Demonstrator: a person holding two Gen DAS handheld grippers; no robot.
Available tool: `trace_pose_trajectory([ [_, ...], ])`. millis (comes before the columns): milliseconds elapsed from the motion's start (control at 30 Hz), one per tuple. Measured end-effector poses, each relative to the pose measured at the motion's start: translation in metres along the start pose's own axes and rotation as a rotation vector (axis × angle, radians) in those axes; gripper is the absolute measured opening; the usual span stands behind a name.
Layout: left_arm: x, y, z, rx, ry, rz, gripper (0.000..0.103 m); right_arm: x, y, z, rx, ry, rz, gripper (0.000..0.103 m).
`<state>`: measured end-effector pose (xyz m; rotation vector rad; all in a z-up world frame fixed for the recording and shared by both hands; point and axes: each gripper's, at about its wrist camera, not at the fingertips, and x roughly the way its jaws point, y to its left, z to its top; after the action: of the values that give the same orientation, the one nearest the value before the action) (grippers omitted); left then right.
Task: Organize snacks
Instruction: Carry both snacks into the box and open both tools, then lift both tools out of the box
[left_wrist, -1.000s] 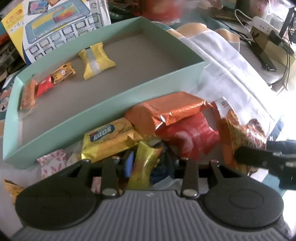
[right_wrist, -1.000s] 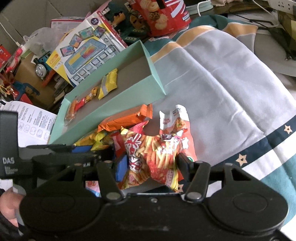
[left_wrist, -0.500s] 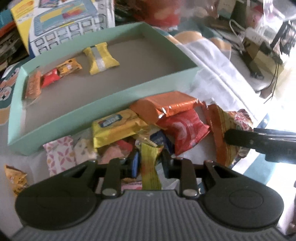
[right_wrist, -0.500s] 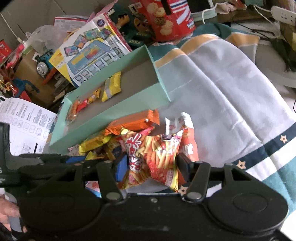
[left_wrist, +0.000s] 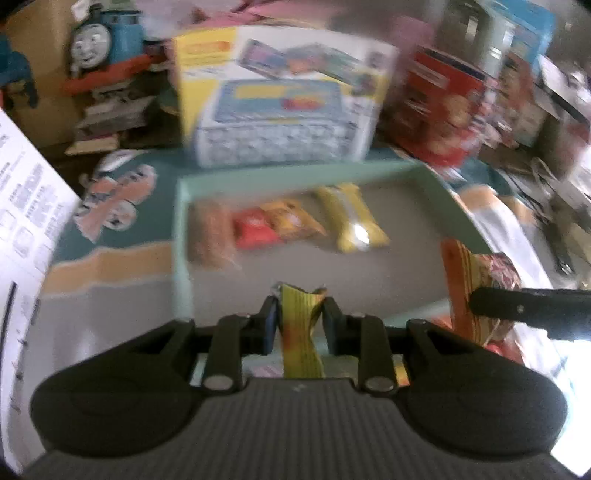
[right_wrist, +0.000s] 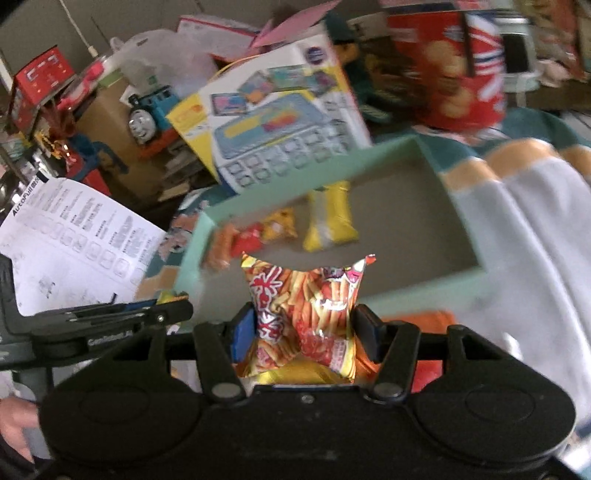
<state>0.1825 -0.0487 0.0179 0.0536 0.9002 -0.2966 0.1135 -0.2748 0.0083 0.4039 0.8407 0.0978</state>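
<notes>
Left wrist view: a big green box (left_wrist: 183, 236) lies on the blanket (left_wrist: 110, 288), open at the top, and its long side runs left to right. Behind it leans a toy laptop carton (left_wrist: 280, 107), with a blue toy train (left_wrist: 99, 37) off to the left. Four little snacks lie in a row in the box near its far wall: a brown one, a red one, an orange one and a yellow pack (left_wrist: 351, 218) whose long way points from the far wall toward the camera. The left gripper (left_wrist: 299, 317) has its fingers squeezed on a thin yellow snack packet (left_wrist: 299, 332), which stands up tall over the box's near edge. In the right wrist view, the right gripper (right_wrist: 304, 328) is clamped on a chip bag (right_wrist: 306, 299), upright, with its two top corners sticking out to the sides, just in front of the box.
</notes>
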Motion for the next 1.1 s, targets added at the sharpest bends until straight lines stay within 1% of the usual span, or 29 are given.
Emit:
trace_pose_trajectory([
  [100,0.024,0.020,0.017,-0.034,0.002,0.037,0.025,0.037,0.024,0.021,-0.022,0.033,0.008,0.057],
  [233,0.052,0.032,0.026,-0.062,0.024,0.043,0.025,0.082,0.047,0.039,-0.051,0.072,-0.010,0.057],
  [333,0.070,0.036,0.028,-0.056,0.038,0.051,0.025,0.113,0.053,0.048,-0.052,0.103,-0.023,0.057],
  [500,0.095,0.047,0.029,-0.054,0.065,0.091,0.026,0.144,0.045,0.052,-0.019,0.151,-0.016,0.057],
  [533,0.098,0.049,0.028,-0.057,0.068,0.099,0.029,0.150,0.045,0.052,-0.017,0.163,-0.012,0.060],
  [567,0.100,0.050,0.027,-0.060,0.067,0.108,0.036,0.154,0.044,0.052,-0.014,0.175,-0.003,0.062],
  [600,0.100,0.050,0.026,-0.062,0.068,0.117,0.058,0.158,0.044,0.052,-0.007,0.185,0.004,0.064],
  [633,0.098,0.049,0.026,-0.060,0.057,0.108,0.066,0.160,0.044,0.052,-0.002,0.185,0.012,0.074],
  [667,0.095,0.048,0.026,-0.055,0.050,0.096,0.071,0.159,0.045,0.053,-0.003,0.176,0.011,0.080],
  [700,0.092,0.046,0.026,-0.046,0.041,0.097,0.076,0.157,0.044,0.055,-0.007,0.163,0.012,0.092],
  [733,0.088,0.043,0.026,-0.036,0.032,0.106,0.086,0.153,0.045,0.056,-0.013,0.148,0.012,0.097],
  [800,0.079,0.039,0.027,-0.030,0.007,0.145,0.098,0.142,0.045,0.056,-0.024,0.124,0.004,0.099],
  [867,0.070,0.039,0.027,-0.041,-0.006,0.143,0.099,0.131,0.043,0.056,-0.024,0.106,-0.002,0.103],
  [933,0.061,0.040,0.027,-0.063,-0.001,0.129,0.101,0.119,0.040,0.055,-0.021,0.093,-0.012,0.103],
  [1000,0.051,0.041,0.023,-0.075,-0.009,0.136,0.103,0.106,0.037,0.051,-0.019,0.085,-0.020,0.103],
  [1100,0.035,0.045,0.012,-0.084,-0.014,0.144,0.103,0.085,0.034,0.042,-0.020,0.067,-0.028,0.103],
])
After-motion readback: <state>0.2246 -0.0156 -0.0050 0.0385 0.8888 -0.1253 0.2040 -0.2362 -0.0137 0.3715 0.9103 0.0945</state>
